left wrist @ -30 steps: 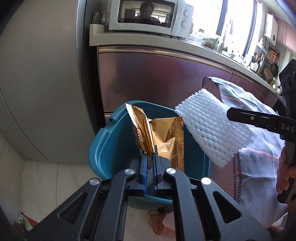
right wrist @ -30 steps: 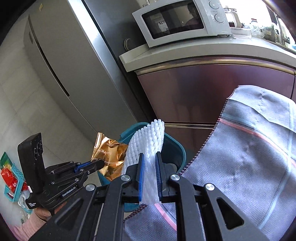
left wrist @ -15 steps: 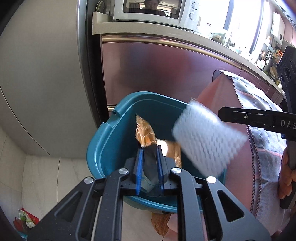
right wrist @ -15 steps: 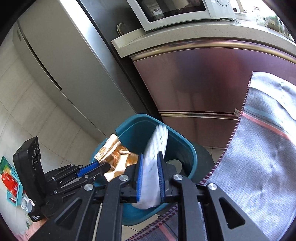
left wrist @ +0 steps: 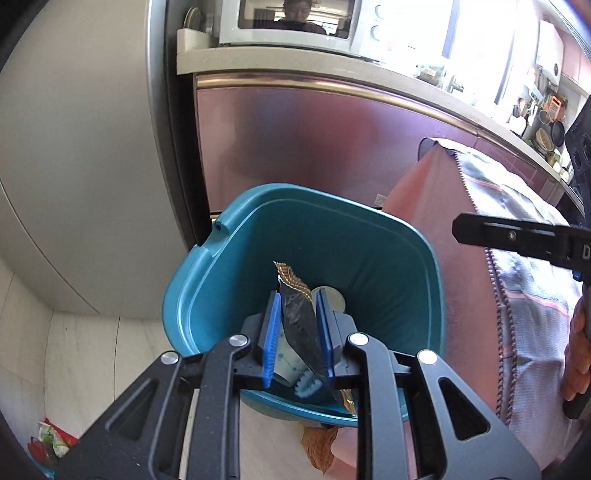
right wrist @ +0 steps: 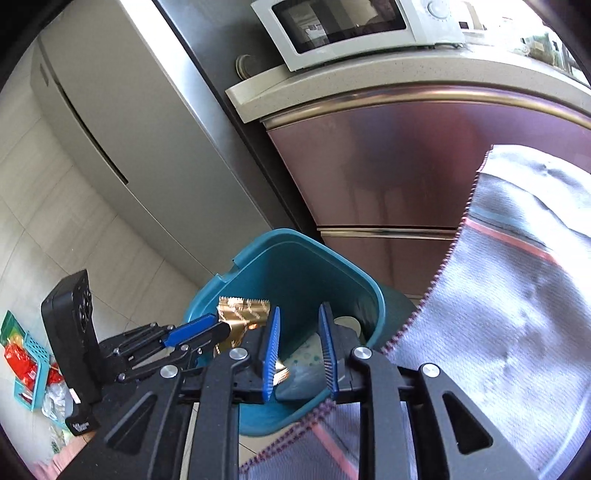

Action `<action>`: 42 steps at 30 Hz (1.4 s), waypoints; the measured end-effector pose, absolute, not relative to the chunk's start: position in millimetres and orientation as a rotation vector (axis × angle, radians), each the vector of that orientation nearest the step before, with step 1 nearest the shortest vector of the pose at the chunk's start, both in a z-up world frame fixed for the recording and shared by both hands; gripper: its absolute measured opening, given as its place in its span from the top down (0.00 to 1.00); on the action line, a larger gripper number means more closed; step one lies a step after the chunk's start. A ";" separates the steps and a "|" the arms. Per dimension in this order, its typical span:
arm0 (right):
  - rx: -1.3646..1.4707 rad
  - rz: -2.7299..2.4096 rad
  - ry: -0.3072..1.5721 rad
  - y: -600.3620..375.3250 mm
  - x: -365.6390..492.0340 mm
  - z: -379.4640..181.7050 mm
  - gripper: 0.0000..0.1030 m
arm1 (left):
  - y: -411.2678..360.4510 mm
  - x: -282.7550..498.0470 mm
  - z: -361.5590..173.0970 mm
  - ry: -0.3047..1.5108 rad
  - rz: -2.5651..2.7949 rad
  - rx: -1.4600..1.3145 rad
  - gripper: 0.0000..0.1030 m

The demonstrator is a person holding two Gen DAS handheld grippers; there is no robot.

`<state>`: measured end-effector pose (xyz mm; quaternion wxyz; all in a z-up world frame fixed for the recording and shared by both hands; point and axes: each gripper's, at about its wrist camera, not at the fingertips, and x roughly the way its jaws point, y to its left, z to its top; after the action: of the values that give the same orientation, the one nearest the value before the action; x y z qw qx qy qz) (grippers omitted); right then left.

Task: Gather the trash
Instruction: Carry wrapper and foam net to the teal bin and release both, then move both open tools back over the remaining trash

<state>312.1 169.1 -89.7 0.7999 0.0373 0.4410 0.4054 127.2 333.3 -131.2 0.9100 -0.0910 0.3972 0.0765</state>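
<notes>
A teal bin (left wrist: 236, 266) stands on the floor by the cabinet; it also shows in the right wrist view (right wrist: 295, 254). My left gripper (left wrist: 297, 306) is open over the bin, and a gold snack wrapper (left wrist: 295, 291) hangs loosely between its blue pads, sliding down into the bin. In the right wrist view the wrapper (right wrist: 242, 312) sits at the left gripper's tips (right wrist: 221, 328). My right gripper (right wrist: 299, 321) is open and empty above the bin. A bit of the white foam net (left wrist: 306, 386) shows at the bin's bottom.
A grey striped cloth (right wrist: 498, 302) hangs to the right of the bin. A purple cabinet (left wrist: 314, 147) with a microwave (left wrist: 295, 22) stands behind, a grey fridge (left wrist: 74, 147) on the left. More packets (right wrist: 22, 362) lie in a small basket on the floor at left.
The right gripper opened and dropped the white foam net into the bin. The left gripper opened and the gold wrapper is slipping down. Both grippers moved lower over the bin.
</notes>
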 end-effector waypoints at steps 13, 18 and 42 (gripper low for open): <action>0.101 0.888 0.886 125.0 283.8 -68.0 0.75 | 326.8 131.1 -127.5 0.822 0.168 -0.195 0.72; 0.111 0.886 0.820 93.1 265.7 -50.1 0.69 | 305.2 119.1 -103.3 0.754 0.122 -0.156 0.67; 0.166 0.336 0.700 -159.1 167.6 -69.4 0.55 | 64.4 117.8 -59.0 0.675 -0.483 0.026 0.55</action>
<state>167.6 -159.1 -69.4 0.9223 0.0807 0.3408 0.1638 117.8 64.4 -59.0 0.9150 0.0125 0.3281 -0.2346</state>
